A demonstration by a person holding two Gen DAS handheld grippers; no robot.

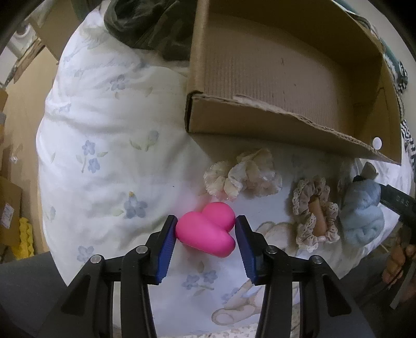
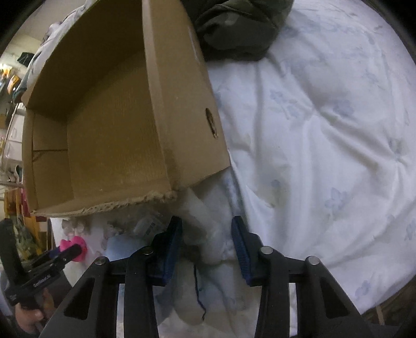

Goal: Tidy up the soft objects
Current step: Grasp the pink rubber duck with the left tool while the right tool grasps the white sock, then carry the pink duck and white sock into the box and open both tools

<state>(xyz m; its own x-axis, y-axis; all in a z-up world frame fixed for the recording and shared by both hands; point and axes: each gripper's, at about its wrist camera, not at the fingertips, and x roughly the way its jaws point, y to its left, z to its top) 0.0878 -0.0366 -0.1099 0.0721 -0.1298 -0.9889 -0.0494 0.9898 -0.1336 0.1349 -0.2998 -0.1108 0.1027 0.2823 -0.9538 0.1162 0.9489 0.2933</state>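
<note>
In the left wrist view a pink heart-shaped soft toy (image 1: pixel 208 228) lies on the floral duvet (image 1: pixel 104 130). My left gripper (image 1: pixel 205 231) straddles it, the blue pads at its two sides, touching or nearly so. A cream lace scrunchie (image 1: pixel 241 176) and a beige lace scrunchie (image 1: pixel 316 213) lie to the right. A pale blue plush toy (image 1: pixel 364 215) sits at the far right with my right gripper around it. In the right wrist view my right gripper (image 2: pixel 206 247) has the pale blue plush (image 2: pixel 208 228) between its pads. An open cardboard box (image 2: pixel 109 124) stands just beyond.
The cardboard box (image 1: pixel 286 78) is empty and sits on the duvet behind the toys. A dark green garment (image 1: pixel 145 23) lies at the back. Cardboard cartons (image 1: pixel 10 202) stand on the floor at the left. My left gripper and the pink toy (image 2: pixel 75 249) show at lower left in the right wrist view.
</note>
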